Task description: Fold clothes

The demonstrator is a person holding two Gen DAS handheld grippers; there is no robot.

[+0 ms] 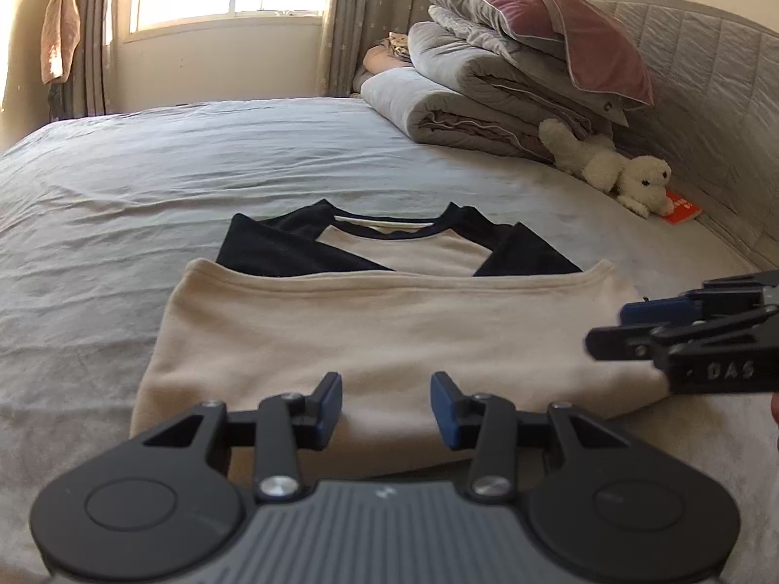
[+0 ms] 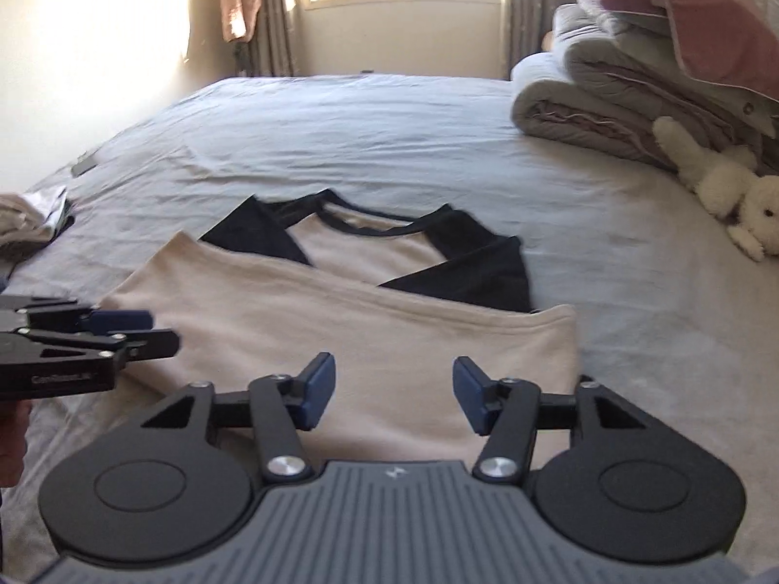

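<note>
- The shirt [image 1: 389, 321], cream with black raglan sleeves, lies on the bed [image 1: 146, 170] directly ahead of both tongs. Its lower part is already doubled up over the body, so the hem edge runs across just short of the sleeves and collar.
- The left tongs [image 1: 384, 409] hover over the near fold edge with their blue pads parted and nothing between them: released. The cloth shows through the gap, but the pads do not press on it.
- The right tongs [image 2: 394, 396] stand the same way over the near edge toward the shirt's right side, pads apart and empty. In the left wrist view they come in from the right, level with the shirt's right edge.
- The step in hand looks like taking the near fold edge for a second fold, though that is only a judgement from the pose.
- To do it well, each pair should come down on the thick doubled edge, one near each side, so the pads pinch every layer rather than only the top one.
- Both should close at matching spots before any lift, then rise and travel together, keeping the edge taut and square to the collar.
- The black sleeves beyond the tongs lie neatly tucked; dragging the cloth forward could pull them out.
- The plush toy [image 1: 628, 175] and stacked bedding [image 1: 511, 73] sit well away to the right and should not interfere.
</note>
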